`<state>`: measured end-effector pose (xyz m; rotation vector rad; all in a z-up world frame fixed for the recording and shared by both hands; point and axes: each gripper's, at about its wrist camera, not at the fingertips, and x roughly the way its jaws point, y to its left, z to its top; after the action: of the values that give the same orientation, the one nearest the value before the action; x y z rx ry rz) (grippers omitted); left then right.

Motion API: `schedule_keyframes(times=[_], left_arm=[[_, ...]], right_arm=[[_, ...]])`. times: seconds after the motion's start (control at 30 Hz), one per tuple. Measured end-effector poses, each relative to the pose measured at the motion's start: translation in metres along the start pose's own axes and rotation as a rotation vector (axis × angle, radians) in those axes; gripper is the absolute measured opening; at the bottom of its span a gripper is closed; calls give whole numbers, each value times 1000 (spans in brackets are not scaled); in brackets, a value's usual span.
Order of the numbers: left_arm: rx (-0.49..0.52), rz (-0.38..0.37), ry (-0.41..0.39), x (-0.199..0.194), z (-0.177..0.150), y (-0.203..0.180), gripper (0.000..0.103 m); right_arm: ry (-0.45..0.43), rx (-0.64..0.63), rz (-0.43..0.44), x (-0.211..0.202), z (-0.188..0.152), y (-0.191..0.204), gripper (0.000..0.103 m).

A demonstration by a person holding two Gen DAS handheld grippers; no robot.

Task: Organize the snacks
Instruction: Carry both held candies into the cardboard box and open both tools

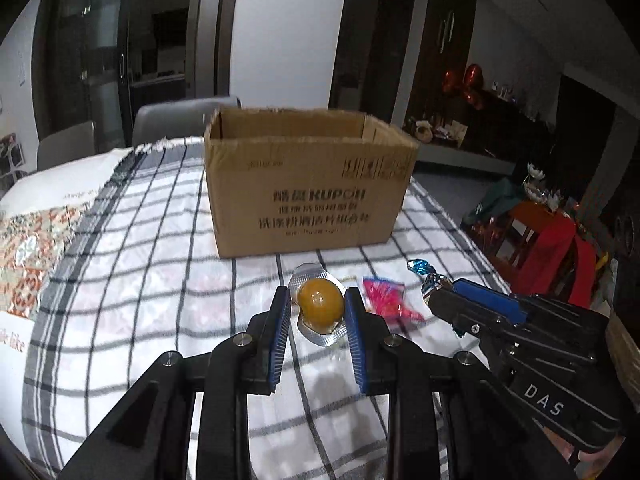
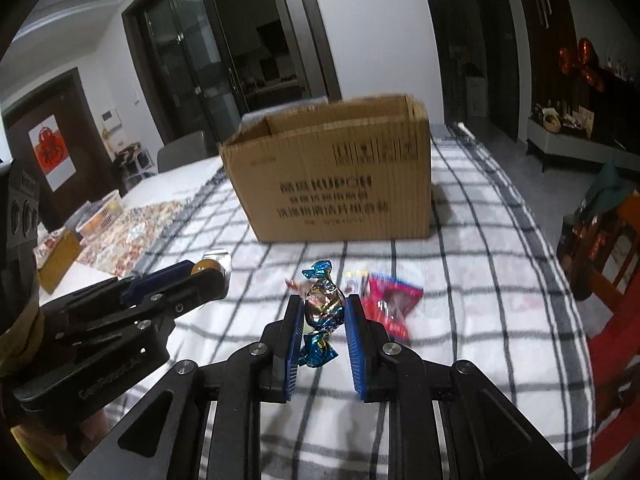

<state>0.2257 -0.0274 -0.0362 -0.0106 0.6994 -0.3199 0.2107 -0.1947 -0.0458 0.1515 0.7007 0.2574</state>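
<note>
I am gripping an orange jelly cup (image 1: 321,309) in my left gripper (image 1: 319,312), its blue pads pressing both sides and its foil rim poking out above and below. My right gripper (image 2: 323,312) is pinching a foil-wrapped candy (image 2: 322,307); the lower twist is hanging between the fingers. Both are hanging above the checked cloth (image 2: 460,300), near the open cardboard box (image 1: 310,180), whose inside is hidden. A pink packet (image 2: 392,304) is lying blurred on the cloth, and perhaps 1 more wrapper (image 2: 357,280) is peeking out behind it.
</note>
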Motion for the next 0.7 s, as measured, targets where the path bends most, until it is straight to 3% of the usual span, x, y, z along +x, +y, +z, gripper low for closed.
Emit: schedule_keyframes(times=[0.7], left_arm=[[63,37,-155,-2,97,6,28]], right_arm=[[-170,-27,-17,-5,106,-6,22]])
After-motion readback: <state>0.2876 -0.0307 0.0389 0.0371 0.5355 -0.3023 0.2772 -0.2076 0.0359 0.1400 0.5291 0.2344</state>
